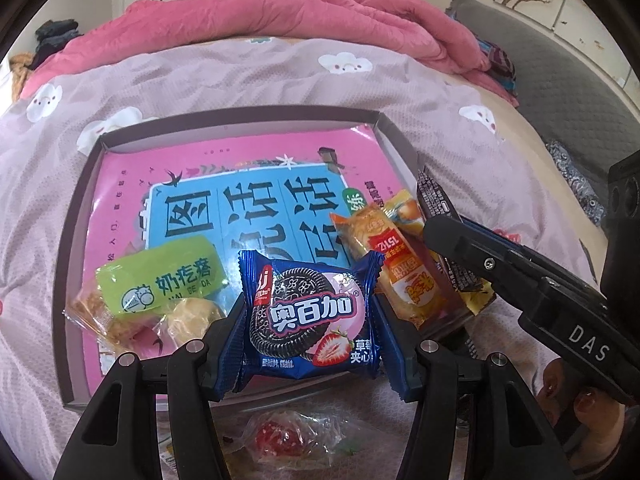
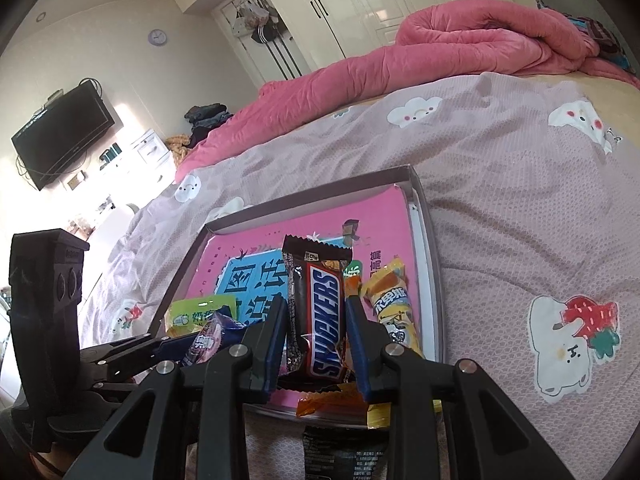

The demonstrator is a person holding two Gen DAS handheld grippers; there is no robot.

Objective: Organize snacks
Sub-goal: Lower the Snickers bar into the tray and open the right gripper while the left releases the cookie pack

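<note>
In the left wrist view, the left gripper (image 1: 310,316) was clamped on a blue cookie packet (image 1: 308,316), its pads pressing the packet's crimped side edges, holding it above the near part of a shallow box (image 1: 240,126) that lay on a pink bedsheet (image 1: 248,76). The box floor was covered by a pink and blue printed sheet (image 1: 240,184). A green snack pack (image 1: 160,276) lay in the box to the left of the cookie packet, and orange wrapped snacks (image 1: 404,264) lay to its right. A clear-wrapped red candy (image 1: 280,436) sat on the sheet just outside the box's near edge. The right gripper (image 1: 452,220) reached in from the right. In the right wrist view, the right gripper (image 2: 316,320) was clenched on a Snickers bar (image 2: 320,312), held upright over the near right part of the box (image 2: 424,216). A yellow wrapped snack (image 2: 394,304) lay just right of it, and the left gripper (image 2: 188,344) held the cookie packet (image 2: 212,340) at the left. A pink quilt (image 2: 440,44) was bunched at the far side of the bed.
</note>
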